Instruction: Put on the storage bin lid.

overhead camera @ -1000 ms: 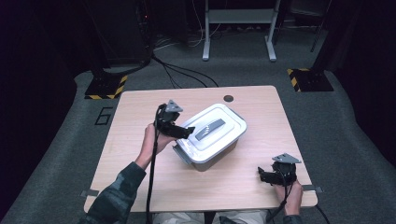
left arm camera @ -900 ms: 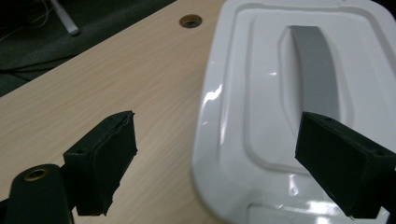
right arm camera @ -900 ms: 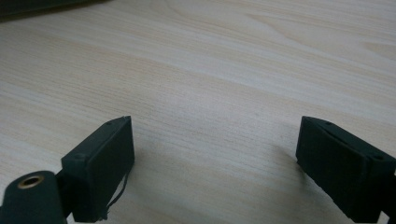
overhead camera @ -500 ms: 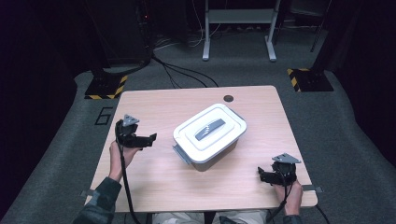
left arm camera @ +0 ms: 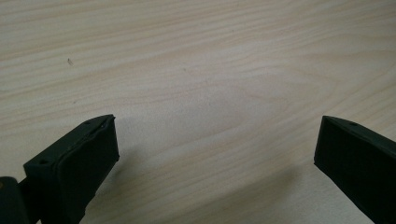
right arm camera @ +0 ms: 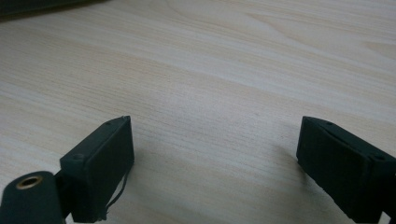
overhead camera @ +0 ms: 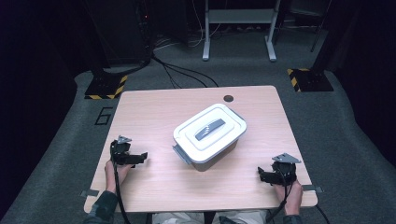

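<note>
A white plastic box (overhead camera: 210, 133) with a white lid and a grey handle stands in the middle of the wooden table (overhead camera: 154, 107). My left gripper (overhead camera: 140, 157) rests low over the table's front left, well apart from the box. Its jaws have just been opening and stand wide, with bare wood between them in the left gripper view (left arm camera: 217, 121). My right gripper (overhead camera: 262, 175) sits near the front right corner, pointing left toward the box. It is open with nothing between its fingers, over bare wood in the right gripper view (right arm camera: 215, 119).
A small dark hole (overhead camera: 228, 98) marks the table's far edge. Beyond the table are cables (overhead camera: 182, 74) on grey carpet, a metal stand (overhead camera: 238, 28), and black bases with yellow-striped edges (overhead camera: 105, 86). Bare wood lies on both sides of the box.
My left gripper left the box's left side and moved left, toward the front edge and down to the table. The right gripper and the box stayed where they were.
</note>
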Demonstrator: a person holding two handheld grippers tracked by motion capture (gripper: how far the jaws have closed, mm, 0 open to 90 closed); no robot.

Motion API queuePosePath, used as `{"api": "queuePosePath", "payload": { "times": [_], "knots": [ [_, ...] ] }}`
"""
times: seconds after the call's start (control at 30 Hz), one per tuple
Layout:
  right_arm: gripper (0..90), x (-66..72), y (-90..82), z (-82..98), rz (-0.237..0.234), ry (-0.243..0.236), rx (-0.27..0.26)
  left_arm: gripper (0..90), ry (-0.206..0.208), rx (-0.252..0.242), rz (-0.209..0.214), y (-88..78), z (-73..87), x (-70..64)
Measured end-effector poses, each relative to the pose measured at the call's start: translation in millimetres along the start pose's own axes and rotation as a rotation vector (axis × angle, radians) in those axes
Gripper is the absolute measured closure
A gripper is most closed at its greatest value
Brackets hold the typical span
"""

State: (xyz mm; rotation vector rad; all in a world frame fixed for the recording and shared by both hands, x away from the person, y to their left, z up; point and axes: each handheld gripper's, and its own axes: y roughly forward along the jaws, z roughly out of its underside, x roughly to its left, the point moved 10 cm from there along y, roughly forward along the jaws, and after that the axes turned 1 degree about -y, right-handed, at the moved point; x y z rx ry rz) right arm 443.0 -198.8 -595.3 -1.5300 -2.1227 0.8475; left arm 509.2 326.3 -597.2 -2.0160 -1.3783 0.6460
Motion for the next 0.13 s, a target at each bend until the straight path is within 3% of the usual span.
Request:
{"api": "queuePosePath", "payload": {
  "times": [0.13],
  "knots": [
    [9.3,0.0,0.4,0.1,-0.005,0.01,0.003,0.0,0.029,-0.014,-0.032,1.1,3.2,-0.1]
  ]
}}
